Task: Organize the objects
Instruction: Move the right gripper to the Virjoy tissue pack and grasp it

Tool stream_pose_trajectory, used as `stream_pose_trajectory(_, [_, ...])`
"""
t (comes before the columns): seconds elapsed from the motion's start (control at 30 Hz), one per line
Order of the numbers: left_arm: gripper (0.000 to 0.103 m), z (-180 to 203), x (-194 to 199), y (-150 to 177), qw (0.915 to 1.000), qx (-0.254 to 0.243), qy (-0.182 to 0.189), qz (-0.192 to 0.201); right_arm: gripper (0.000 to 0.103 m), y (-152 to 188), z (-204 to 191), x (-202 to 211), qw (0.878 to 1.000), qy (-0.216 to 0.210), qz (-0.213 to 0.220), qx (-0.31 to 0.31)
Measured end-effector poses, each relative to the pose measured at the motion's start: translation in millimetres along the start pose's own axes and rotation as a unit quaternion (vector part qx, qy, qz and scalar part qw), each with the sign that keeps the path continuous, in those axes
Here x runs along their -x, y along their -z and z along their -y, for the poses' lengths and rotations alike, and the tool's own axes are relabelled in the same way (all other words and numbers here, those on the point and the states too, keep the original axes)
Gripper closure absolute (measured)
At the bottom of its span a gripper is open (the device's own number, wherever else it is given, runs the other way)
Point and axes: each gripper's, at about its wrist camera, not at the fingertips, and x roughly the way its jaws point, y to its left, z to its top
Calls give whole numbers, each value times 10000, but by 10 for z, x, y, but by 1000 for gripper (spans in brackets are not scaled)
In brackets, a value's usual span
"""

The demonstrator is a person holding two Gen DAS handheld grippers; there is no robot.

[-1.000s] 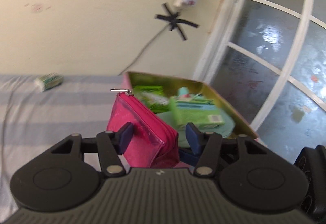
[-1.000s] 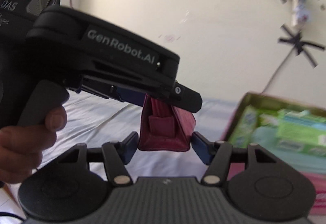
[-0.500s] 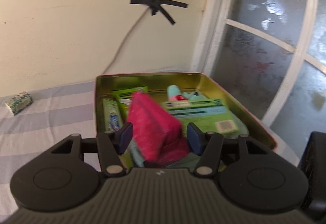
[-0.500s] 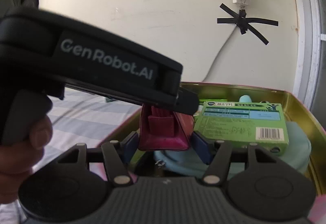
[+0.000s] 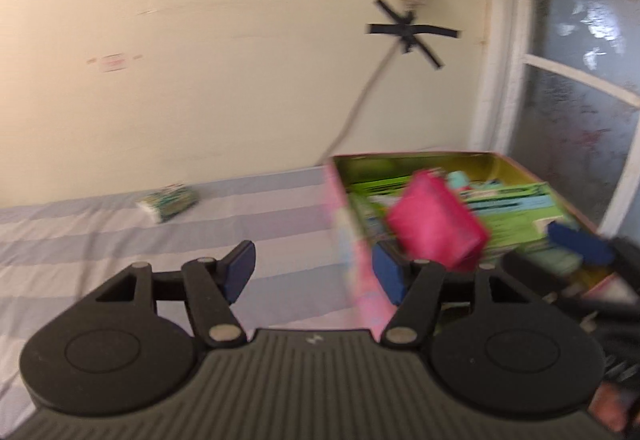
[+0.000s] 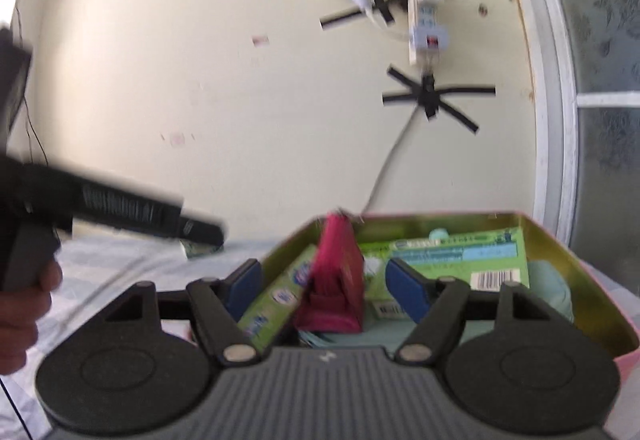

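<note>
The step in hand looks like the release of the pink pouch (image 6: 334, 280) into the tin (image 6: 592, 304), which sits on a striped bed (image 5: 120, 240) against the wall, beside a frosted window (image 5: 580, 80). To do it well, both hand-held grippers should draw straight back from the tin, pads well clear of the pouch, so that it settles among the green boxes (image 6: 460, 252) rather than tipping over the tin's near wall; it stands on its narrow end in the right view and seems tilted in the left view, so a nudge flat may be needed. The tin is already crowded, and a dragged pad could pull a box out. The left hand-held gripper (image 5: 312, 274) sits to the left of the tin, pointing somewhat downward toward the bed; its jaws have just been opening, stand well apart and hold nothing, the pouch lying to the right of them inside the tin. The right hand-held gripper (image 6: 324, 286) points nearly level over the tin's near wall; its jaws have just been opening too, and the pouch stands between its pads (image 6: 404, 290) with a gap on each side, so nothing is gripped. A small packet (image 5: 168, 202) lies on the bed well left of the tin, probably still to be put away.
</note>
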Motion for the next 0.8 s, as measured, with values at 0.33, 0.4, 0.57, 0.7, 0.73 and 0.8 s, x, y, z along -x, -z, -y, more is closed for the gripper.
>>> stream_pose_trajectory(0.33, [36, -1265, -116, 387, 9867, 684, -1445, -308, 32, -192, -736, -357, 9904, -1274, -531, 97])
stream_pose_trajectory(0.4, [36, -1522, -161, 459, 9810, 805, -1735, -325, 32, -173, -892, -568, 9848, -1508, -861, 1])
stream_pose_trajectory(0.57, [38, -1979, -290, 664, 9668, 1471, -2009, -578, 26, -155, -1302, -1329, 9751, -1581, -1492, -445])
stream_pose_trajectory(0.7, [35, -1997, -220, 662, 9696, 1564, -1833, -439, 14, -204, -1622, -2111, 9767, -1277, -1568, -723])
stream_pose_trajectory(0.73, [35, -2003, -219, 657, 9697, 1594, -1796, -454, 13, -211, -1673, -2346, 9787, -1121, -1538, -774])
stream_pose_trajectory(0.8, [33, -2020, -225, 646, 9686, 1684, -1773, -459, 8, -222, -1729, -2763, 9813, -843, -1526, -817])
